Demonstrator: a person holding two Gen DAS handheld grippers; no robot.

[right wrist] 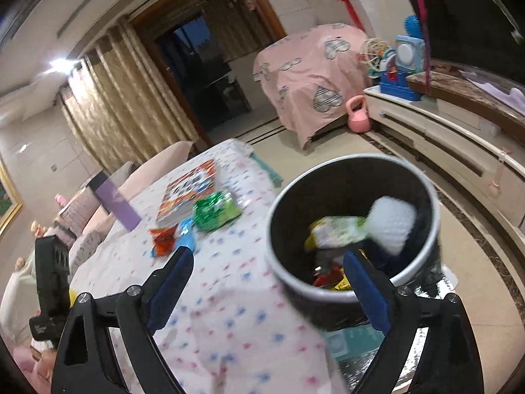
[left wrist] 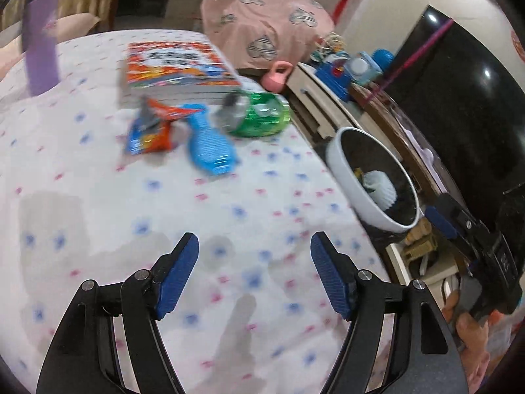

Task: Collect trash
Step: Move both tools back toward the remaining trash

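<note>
A home's living room. A table under a white cloth dotted blue and pink (right wrist: 229, 312) fills the middle. At eleven o'clock hang gold patterned curtains (right wrist: 111, 98) beside a dark wooden doorway (right wrist: 210, 65); at one o'clock stand furniture draped in a pink heart-print sheet (right wrist: 311, 75), a pink kettlebell (right wrist: 358, 115) and plastic toys on a cream low cabinet (right wrist: 436, 134).

Motion-blurred snack wrapper (left wrist: 149, 133), book (left wrist: 177, 65) title unreadable

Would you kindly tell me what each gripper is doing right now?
Left gripper: open, nothing between its jaws.
Right gripper: open, empty, at the trash bin.
</note>
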